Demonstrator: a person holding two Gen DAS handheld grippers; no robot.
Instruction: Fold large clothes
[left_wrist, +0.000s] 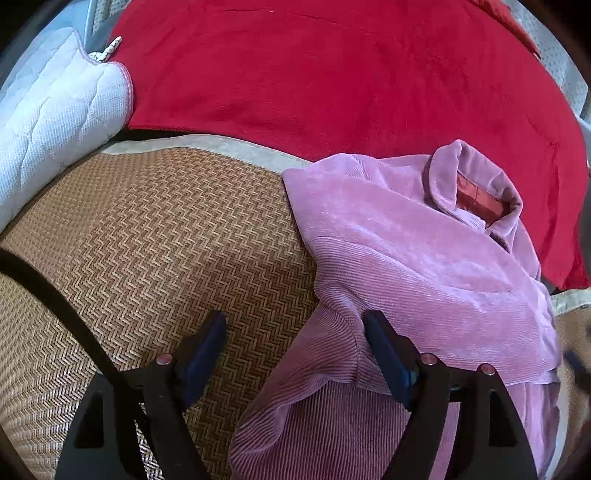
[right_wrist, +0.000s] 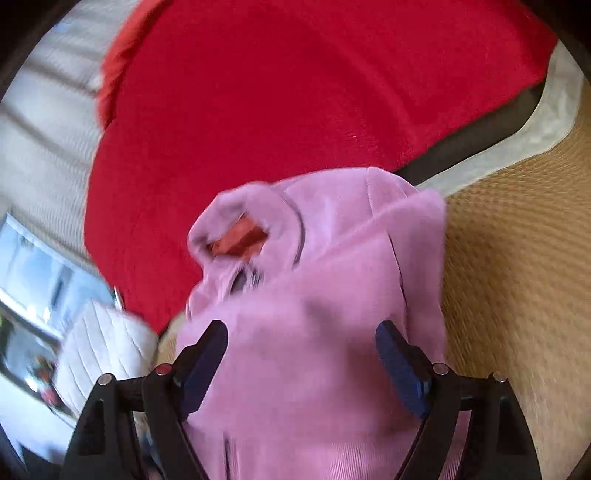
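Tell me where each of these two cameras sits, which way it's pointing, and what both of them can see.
Left wrist: rides on the left gripper, looking forward and down past its open fingers at the woven mat and the sleeve side of the pink corduroy jacket.
Right wrist: rides on the right gripper, looking down past its open fingers at the jacket's body and collar; the image is motion-blurred.
Shared: the jacket, the mat, the red blanket beyond and the white quilt. No hand shows.

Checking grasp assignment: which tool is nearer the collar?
Likely right. The right tool sits over the jacket just below the collar; the left tool is at the sleeve, farther off.
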